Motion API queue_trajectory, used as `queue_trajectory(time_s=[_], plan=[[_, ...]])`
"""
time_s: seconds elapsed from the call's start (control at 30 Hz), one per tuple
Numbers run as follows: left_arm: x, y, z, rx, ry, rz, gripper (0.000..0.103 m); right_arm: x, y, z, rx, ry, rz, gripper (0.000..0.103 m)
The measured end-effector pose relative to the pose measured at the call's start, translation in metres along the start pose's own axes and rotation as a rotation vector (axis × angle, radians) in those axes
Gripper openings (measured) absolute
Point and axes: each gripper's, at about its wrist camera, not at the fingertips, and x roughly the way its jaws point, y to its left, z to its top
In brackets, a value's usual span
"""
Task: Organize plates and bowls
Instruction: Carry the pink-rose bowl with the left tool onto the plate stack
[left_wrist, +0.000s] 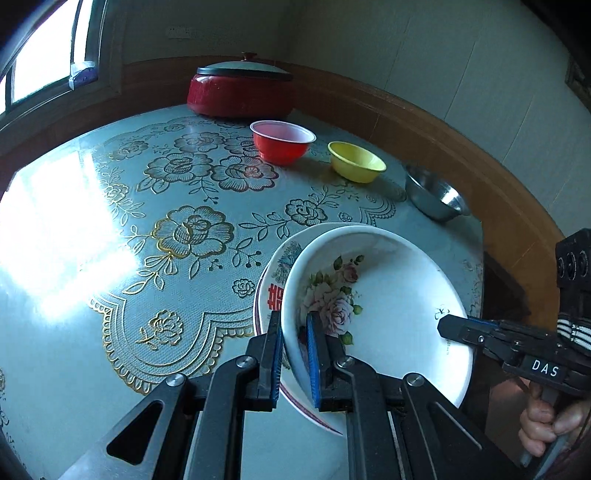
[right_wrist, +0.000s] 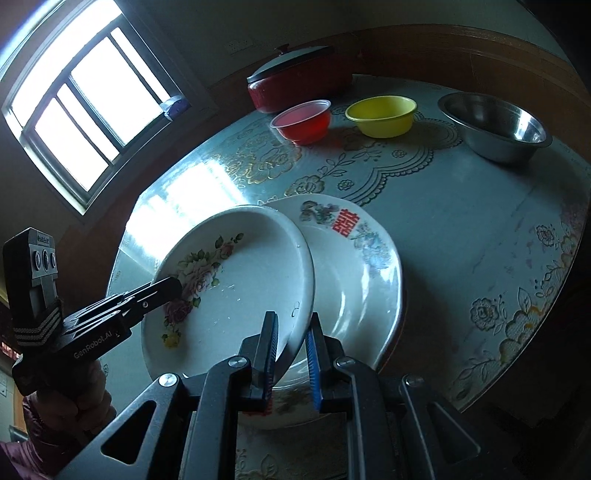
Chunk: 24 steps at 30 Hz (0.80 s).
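A: What is being gripped by the left hand-held gripper (left_wrist: 294, 360)?

B: The near rim of the white, rose-painted ceramic plate (left_wrist: 380, 306) is being pinched between its nearly closed fingers. The plate is being kept tilted over a second white plate with a red double-happiness mark (right_wrist: 354, 258), which is lying on the floral tabletop (left_wrist: 155, 236).

A: And the right hand-held gripper (right_wrist: 291, 360)?

B: The opposite rim of that same plate is being clamped by it. Beyond both, a red plastic bowl (left_wrist: 282, 142), a yellow bowl (left_wrist: 356, 161) and a steel bowl (left_wrist: 436, 197) are being left in a row.
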Motion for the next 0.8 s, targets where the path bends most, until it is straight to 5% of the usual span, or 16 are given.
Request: queue_trajectory(time_s=[0.4,0.6,0.8], plan=[[0.017,-0.011,0.002,0.046,0.009,0.101,0.01,0.018,-0.01,0.011,-0.105,0.031,-0.061,0.016],[0.009,-0.005,0.0,0.024,0.022,0.087,0.01,0.023,-0.009,0.012,-0.096,0.088,-0.038,0.017],[0.015,-0.016,-0.004,0.055,0.016,0.1,0.01,0.009,-0.005,0.012,-0.126,0.031,-0.116,0.026]])
